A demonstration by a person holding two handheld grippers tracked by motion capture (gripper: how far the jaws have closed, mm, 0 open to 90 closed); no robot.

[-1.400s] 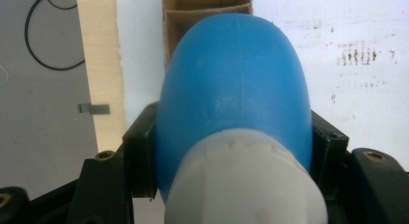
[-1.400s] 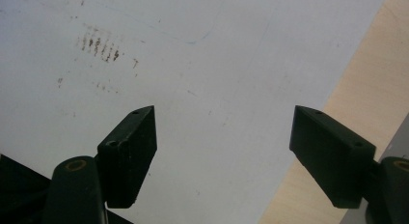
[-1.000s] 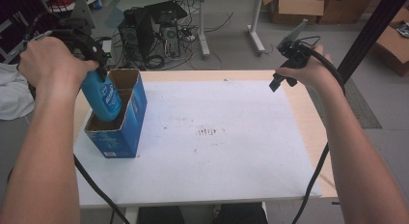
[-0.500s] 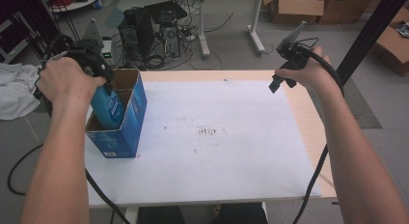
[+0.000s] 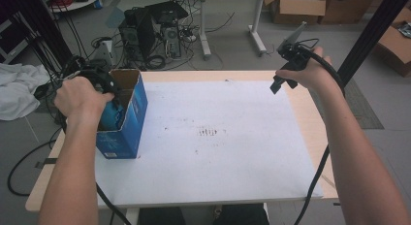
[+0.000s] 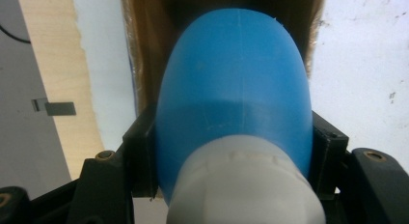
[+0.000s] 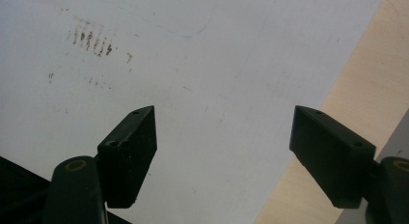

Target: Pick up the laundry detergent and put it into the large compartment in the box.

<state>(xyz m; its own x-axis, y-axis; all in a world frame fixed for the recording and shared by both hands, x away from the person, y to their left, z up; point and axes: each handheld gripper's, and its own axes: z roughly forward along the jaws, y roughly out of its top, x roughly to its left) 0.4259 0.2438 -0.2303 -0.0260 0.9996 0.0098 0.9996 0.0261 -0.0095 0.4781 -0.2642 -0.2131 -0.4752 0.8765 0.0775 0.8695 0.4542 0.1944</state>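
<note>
A blue bottle [image 6: 234, 89] with a white cap [image 6: 243, 185] is clamped between the jaws of my left gripper [image 6: 234, 154]. The bottle points down into an open blue cardboard box [image 5: 127, 119] at the table's left side; in the high view the blue bottle [image 5: 112, 114] is partly inside the box under the left hand, with my left gripper [image 5: 99, 82] above the box mouth. My right gripper [image 5: 280, 82] hangs above the table's far right corner. In the right gripper view my right gripper [image 7: 222, 137] stands open over the white sheet, nothing between its jaws.
A white sheet [image 5: 218, 137] with a small brown smudge [image 5: 208, 132] covers the wooden table [image 5: 310, 113]. Cables trail from both grippers off the table's front. Computer towers [image 5: 150, 31], cardboard boxes [image 5: 295, 9] and a white cloth [image 5: 17, 96] lie on the floor beyond.
My left gripper has lowered the blue bottle deeper into the box, and the hand has come down toward the box rim. The right gripper has stayed in place.
</note>
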